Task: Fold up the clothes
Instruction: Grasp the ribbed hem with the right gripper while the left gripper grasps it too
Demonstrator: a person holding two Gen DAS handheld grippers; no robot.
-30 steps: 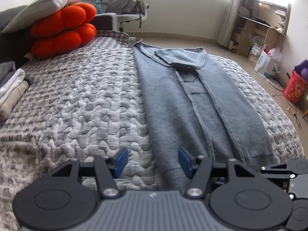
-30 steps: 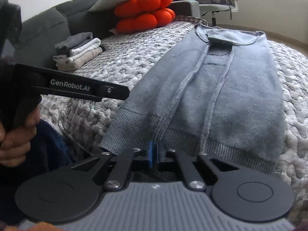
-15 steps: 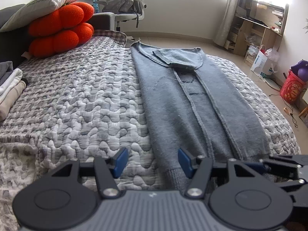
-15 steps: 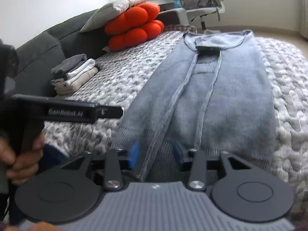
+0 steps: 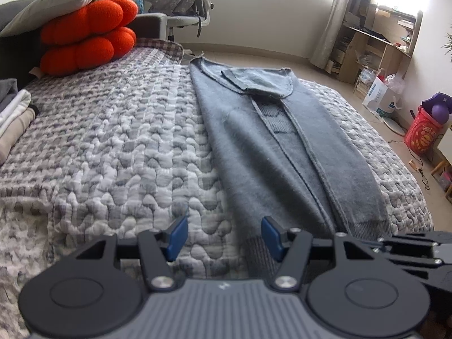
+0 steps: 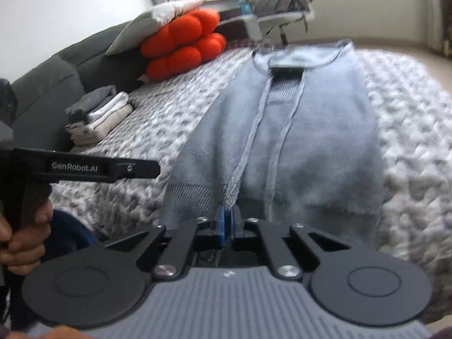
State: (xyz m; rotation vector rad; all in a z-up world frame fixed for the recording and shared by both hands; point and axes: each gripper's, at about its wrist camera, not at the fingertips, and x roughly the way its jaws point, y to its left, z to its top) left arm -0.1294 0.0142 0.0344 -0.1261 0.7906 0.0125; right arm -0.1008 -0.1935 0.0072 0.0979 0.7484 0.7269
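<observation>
Through the left wrist camera, I am seeing my left gripper (image 5: 224, 237) hovering with its blue pads wide apart and holding nothing, at the near edge of the quilted bed (image 5: 113, 152). The grey sweater (image 5: 282, 152) is lying lengthwise on the bed's right half, hem nearest. Through the right wrist camera, which is blurring, I am seeing my right gripper (image 6: 227, 223) with pads pressed together, pinching the sweater's near hem; folded clothes (image 6: 99, 115) are sitting far left
</observation>
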